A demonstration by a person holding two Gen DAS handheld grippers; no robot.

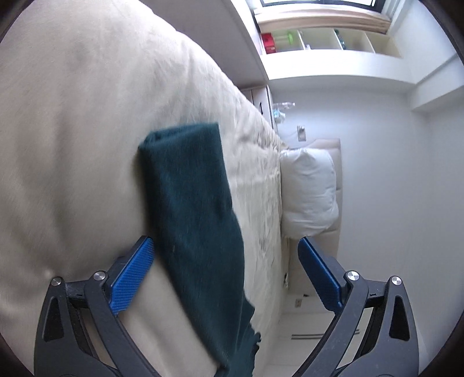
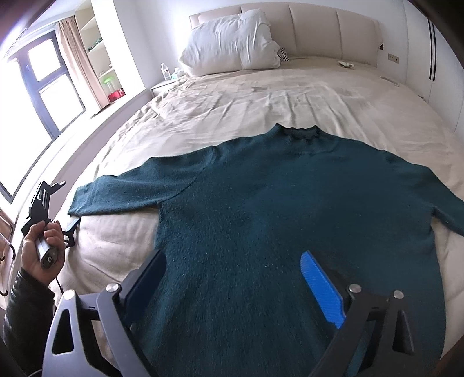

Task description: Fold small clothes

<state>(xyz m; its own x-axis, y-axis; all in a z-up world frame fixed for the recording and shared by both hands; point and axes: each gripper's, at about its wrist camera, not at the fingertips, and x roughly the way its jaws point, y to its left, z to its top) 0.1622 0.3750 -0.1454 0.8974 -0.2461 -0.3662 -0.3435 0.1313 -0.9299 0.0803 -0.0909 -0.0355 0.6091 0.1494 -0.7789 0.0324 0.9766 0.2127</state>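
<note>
A dark teal knit sweater lies flat on the beige bed, its neck toward the headboard and both sleeves spread sideways. My right gripper hovers open over the lower body of the sweater, and its pads touch nothing. In the left wrist view the picture is rolled on its side. There the left sleeve runs between the fingers of my left gripper, which is open and not pressing on it. At the bed's left edge, a hand in a dark sleeve holds a handle beside that sleeve's cuff.
A white pillow leans on the padded headboard. A water bottle stands on the bedside table at the left. A window and open shelves line the left wall. Bare bedsheet lies between the sweater and the pillow.
</note>
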